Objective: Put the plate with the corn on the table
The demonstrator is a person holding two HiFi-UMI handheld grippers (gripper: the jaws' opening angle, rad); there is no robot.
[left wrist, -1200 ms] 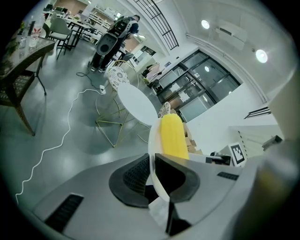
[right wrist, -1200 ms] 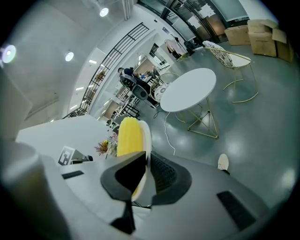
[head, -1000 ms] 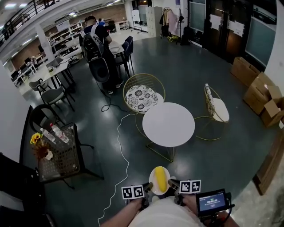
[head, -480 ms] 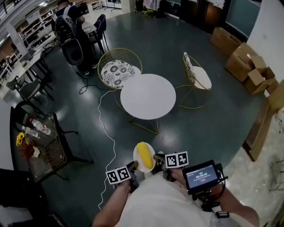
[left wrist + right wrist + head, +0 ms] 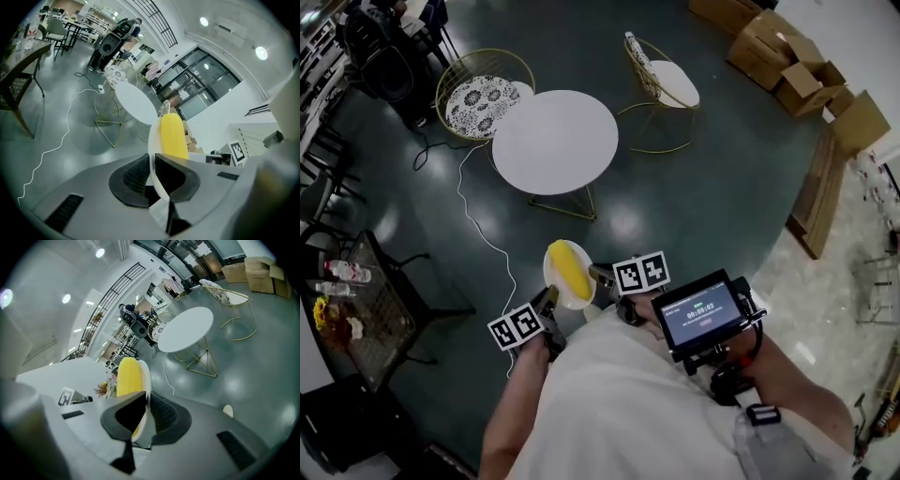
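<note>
**Plate in carriage, desk ahead**

Head view: we hold the white round plate bearing a yellow corn cob between left gripper and right gripper, well apart from the round white desk.
Left gripper view: fingers clamped on the rim.
Right gripper view: likewise clamped.
We advise level carriage and both sides lowered together.

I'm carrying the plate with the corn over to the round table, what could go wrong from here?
1. The corn lies loose on the plate; a tilt might roll it off.
2. The left gripper and right gripper each pinch only the plate's rim, so it may slip or pivot.
3. A white cable snakes over the floor near your path to the table; it looks like a trip hazard.
</note>
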